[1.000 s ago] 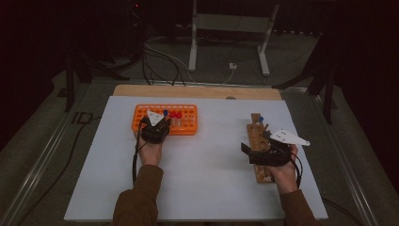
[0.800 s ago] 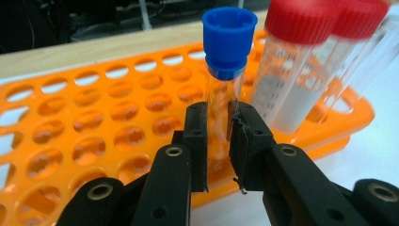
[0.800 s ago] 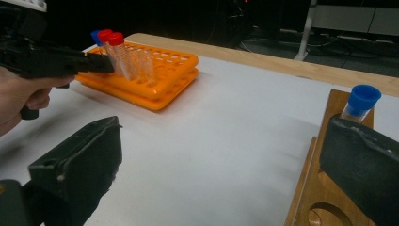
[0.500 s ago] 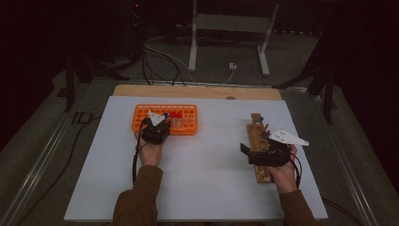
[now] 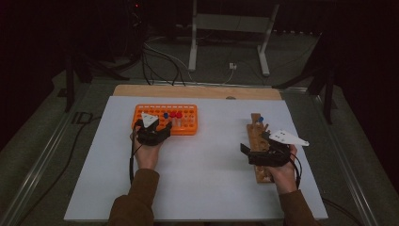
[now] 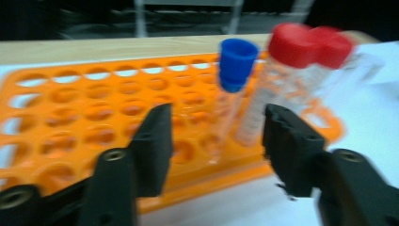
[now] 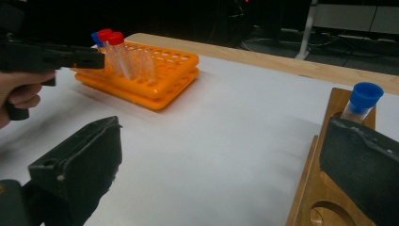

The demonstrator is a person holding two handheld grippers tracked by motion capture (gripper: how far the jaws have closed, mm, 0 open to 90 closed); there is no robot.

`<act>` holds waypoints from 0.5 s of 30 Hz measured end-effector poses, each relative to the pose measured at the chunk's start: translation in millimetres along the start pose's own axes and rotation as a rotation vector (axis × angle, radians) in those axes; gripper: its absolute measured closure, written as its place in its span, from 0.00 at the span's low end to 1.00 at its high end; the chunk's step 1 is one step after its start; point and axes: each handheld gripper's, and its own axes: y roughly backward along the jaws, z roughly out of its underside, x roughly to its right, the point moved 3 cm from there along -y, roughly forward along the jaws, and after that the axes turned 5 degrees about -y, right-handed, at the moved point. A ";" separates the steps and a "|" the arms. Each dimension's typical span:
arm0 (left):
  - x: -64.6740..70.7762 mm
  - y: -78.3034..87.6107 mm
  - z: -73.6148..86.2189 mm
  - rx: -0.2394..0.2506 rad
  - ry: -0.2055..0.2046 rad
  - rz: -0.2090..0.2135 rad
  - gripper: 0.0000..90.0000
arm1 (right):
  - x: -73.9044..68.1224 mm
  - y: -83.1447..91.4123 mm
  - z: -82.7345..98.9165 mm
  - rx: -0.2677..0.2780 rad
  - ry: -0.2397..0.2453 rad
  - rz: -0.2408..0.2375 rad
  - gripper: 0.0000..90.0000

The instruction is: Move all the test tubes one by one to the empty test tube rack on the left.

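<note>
Left gripper [image 6: 216, 136] has just been opening, its jaws now parted either side of the blue-capped tube [image 6: 230, 94] without pressing it. That tube stands in the orange rack [image 5: 186, 123] at ten o'clock on the table, so this placement looks done. Right gripper [image 7: 221, 169] hangs released over the wooden rack [image 7: 339, 188] at three o'clock, where another blue-capped tube [image 7: 361, 102] waits.
</note>
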 end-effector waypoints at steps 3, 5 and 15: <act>0.8 8.2 -2.8 0.015 0.002 0.027 0.36 | 0.2 0.1 -0.1 0.002 0.000 0.001 0.00; 0.6 14.7 -4.6 0.022 0.006 0.044 0.31 | 0.0 0.3 -0.2 0.002 0.000 0.002 0.00; 0.0 57.2 -0.4 0.076 -0.041 0.087 0.07 | -1.3 0.6 -2.1 0.004 0.009 0.006 0.00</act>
